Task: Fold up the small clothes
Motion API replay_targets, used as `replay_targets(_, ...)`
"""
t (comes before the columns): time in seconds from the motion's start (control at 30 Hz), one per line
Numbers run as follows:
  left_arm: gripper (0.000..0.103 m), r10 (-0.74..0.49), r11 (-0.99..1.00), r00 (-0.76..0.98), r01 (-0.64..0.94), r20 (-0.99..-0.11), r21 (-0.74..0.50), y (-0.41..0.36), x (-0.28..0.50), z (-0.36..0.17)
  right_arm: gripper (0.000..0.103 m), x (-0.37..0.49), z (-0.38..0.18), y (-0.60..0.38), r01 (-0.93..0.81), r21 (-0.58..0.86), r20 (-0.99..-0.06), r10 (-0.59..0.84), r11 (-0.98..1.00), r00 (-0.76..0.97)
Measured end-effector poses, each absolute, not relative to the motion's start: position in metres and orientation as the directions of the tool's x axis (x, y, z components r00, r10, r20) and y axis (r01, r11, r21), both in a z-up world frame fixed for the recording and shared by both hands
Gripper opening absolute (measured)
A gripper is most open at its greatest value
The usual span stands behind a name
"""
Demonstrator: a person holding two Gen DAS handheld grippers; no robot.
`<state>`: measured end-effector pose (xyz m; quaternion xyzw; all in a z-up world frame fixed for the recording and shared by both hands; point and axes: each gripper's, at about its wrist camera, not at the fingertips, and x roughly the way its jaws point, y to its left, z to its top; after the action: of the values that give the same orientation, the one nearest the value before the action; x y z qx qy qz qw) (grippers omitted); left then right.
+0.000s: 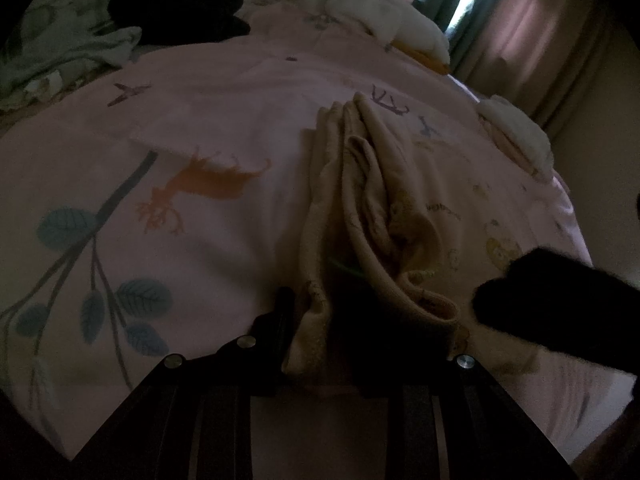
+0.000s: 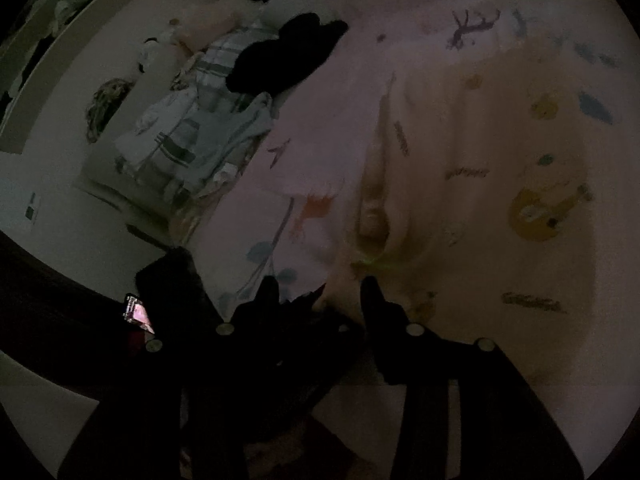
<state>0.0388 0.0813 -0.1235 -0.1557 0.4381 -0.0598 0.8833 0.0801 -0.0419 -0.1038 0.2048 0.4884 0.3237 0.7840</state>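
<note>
Left gripper (image 1: 320, 304) jaws pinch the bunched beige garment (image 1: 372, 184) on the bed (image 1: 120, 184); right gripper (image 2: 320, 292) jaws stand apart beside the garment.

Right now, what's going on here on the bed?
A person with a gripper in each hand is folding a small beige garment on a pink printed bedsheet. The left gripper is shut on the garment's bunched near end. The right gripper sits at the cloth's edge with its fingers apart; a grip there is not clear in the dim view. More clothes wait in a heap further up the bed.
</note>
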Motion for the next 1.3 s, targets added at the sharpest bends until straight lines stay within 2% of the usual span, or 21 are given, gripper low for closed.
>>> replay_targets(0.2,0.027,-0.241,0.945,0.61,-0.03,-0.755,-0.326,0.078,0.038,-0.124,0.044,0.074,-0.087,-0.057,-0.315,0.614,-0.625,0.689,0.724,0.367)
replay_targets(0.37,0.027,-0.239,0.945,0.613,-0.03,-0.753,-0.325,0.076,0.038,-0.124,0.043,0.076,-0.079,-0.067,-0.307,0.506,-0.677,0.592,0.806,0.438)
replay_targets(0.53,0.027,-0.239,0.948,0.613,-0.021,-0.753,-0.318,0.078,0.037,-0.122,0.043,0.078,-0.094,-0.066,-0.296,0.492,-0.708,0.574,0.819,0.412)
replay_targets(0.7,0.027,-0.208,0.96,0.584,-0.033,-0.785,-0.279,0.082,0.036,-0.111,0.044,0.077,-0.104,-0.071,-0.281,0.405,-0.764,0.491,0.87,0.418)
replay_targets(0.93,0.04,-0.129,0.973,0.6,-0.076,-0.79,-0.217,0.091,0.032,-0.089,0.048,0.082,-0.107,-0.11,-0.199,0.42,-0.769,0.464,0.885,0.441)
replay_targets(0.97,0.042,-0.131,0.971,0.606,-0.081,-0.784,-0.225,0.094,0.031,-0.086,0.048,0.083,-0.108,-0.117,-0.18,0.413,-0.774,0.448,0.893,0.447)
replay_targets(1.03,0.054,-0.148,0.963,0.612,-0.09,-0.777,-0.254,0.101,0.033,-0.077,0.05,0.085,-0.108,-0.129,-0.144,0.416,-0.776,0.434,0.898,0.458)
replay_targets(1.1,0.062,-0.172,0.953,0.621,-0.093,-0.764,-0.289,0.105,0.035,-0.071,0.058,0.086,-0.11,-0.139,-0.115,0.436,-0.772,0.437,0.892,0.461)
replay_targets(1.3,0.07,-0.21,0.932,0.646,-0.095,-0.734,-0.351,0.114,0.042,-0.056,0.059,0.087,-0.116,-0.156,-0.062,0.434,-0.785,0.411,0.899,0.463)
